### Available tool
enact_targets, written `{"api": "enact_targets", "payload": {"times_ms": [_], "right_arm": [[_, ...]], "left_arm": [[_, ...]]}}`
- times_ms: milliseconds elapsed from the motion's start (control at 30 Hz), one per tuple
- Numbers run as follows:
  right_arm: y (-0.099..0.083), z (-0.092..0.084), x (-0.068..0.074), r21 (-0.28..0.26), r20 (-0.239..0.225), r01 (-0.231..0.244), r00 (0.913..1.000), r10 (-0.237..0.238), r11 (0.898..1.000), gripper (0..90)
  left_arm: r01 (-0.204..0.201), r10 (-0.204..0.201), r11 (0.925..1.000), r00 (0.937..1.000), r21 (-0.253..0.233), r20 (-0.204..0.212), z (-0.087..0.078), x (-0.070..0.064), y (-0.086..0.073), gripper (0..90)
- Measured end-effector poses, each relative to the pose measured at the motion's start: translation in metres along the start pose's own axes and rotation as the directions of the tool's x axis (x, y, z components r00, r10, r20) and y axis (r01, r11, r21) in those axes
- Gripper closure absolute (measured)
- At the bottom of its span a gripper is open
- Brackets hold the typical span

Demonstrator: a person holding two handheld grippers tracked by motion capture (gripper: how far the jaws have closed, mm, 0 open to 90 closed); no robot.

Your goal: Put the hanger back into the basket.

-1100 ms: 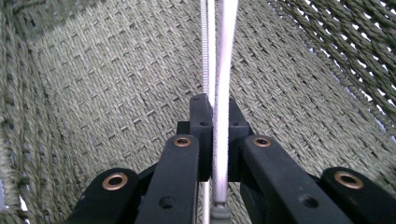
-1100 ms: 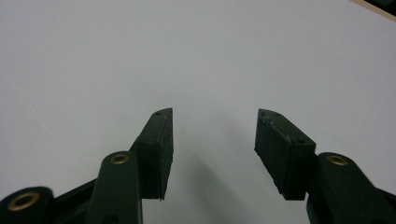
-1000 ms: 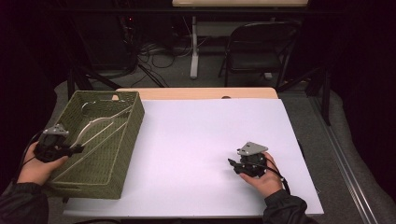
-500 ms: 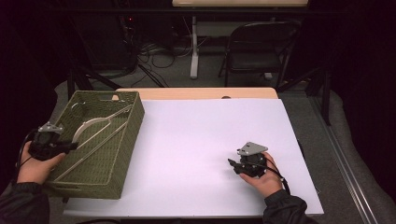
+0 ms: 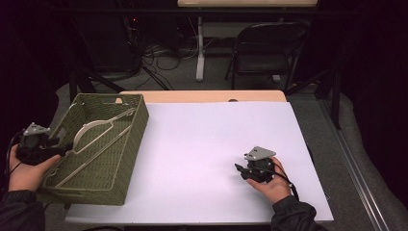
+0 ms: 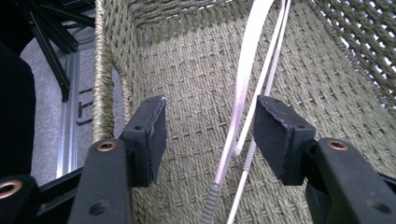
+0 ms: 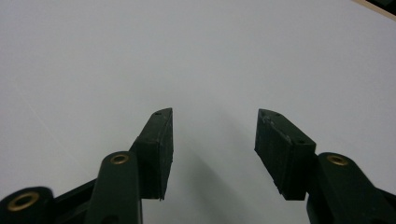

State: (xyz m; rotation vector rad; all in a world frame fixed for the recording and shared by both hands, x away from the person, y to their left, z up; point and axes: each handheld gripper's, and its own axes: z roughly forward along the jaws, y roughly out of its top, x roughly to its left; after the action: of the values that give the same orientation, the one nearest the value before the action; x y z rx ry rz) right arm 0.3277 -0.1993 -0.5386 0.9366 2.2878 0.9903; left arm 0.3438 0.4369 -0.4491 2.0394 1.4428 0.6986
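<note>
1. The left gripper [image 5: 60,146], at the left wall of the green woven basket [image 5: 126,159], has just been opening its jaws; they now stand apart, touching nothing, so the white hanger [image 5: 96,132] looks released.
2. The basket holds that hanger alone, lying along its floor.
3. Well right of the basket, the right gripper [image 5: 240,171] rests on the white table [image 5: 202,139], jaws apart and empty.

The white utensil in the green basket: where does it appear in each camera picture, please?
High view: the white utensil lies slanted inside the green basket, at the left.
Left gripper view: it runs from top centre down between the open jaws of the left gripper, untouched.
Right gripper view: not in it.
Shared landmark: the basket's woven floor.
</note>
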Motion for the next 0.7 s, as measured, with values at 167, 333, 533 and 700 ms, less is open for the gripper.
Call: {"api": "enact_targets", "payload": {"times_ms": [167, 333, 533, 700], "right_arm": [[0.0, 0.0, 0.0, 0.004, 0.001, -0.003, 1.0, 0.003, 1.0, 46.6], [0.001, -0.002, -0.001, 0.015, 0.002, -0.004, 1.0, 0.004, 1.0, 46.5], [0.0, -0.001, -0.001, -0.006, 0.0, -0.011, 0.9999, 0.011, 1.0, 46.1], [0.0, -0.002, -0.001, -0.015, -0.001, -0.011, 0.9999, 0.011, 1.0, 45.7]], "left_arm": [[0.014, -0.014, 0.9994, 0.9996, -0.03, 0.026, -0.01, -0.005, 0.004, 44.2], [0.008, -0.004, 0.9976, 0.9986, -0.069, 0.053, -0.024, -0.016, 0.009, 43.6], [-0.038, 0.049, 0.9922, 0.9946, -0.119, 0.092, -0.042, -0.041, 0.014, 40.9], [-0.1, 0.126, 0.98, 0.9813, -0.172, 0.146, -0.054, -0.077, 0.018, 40.1]]}}
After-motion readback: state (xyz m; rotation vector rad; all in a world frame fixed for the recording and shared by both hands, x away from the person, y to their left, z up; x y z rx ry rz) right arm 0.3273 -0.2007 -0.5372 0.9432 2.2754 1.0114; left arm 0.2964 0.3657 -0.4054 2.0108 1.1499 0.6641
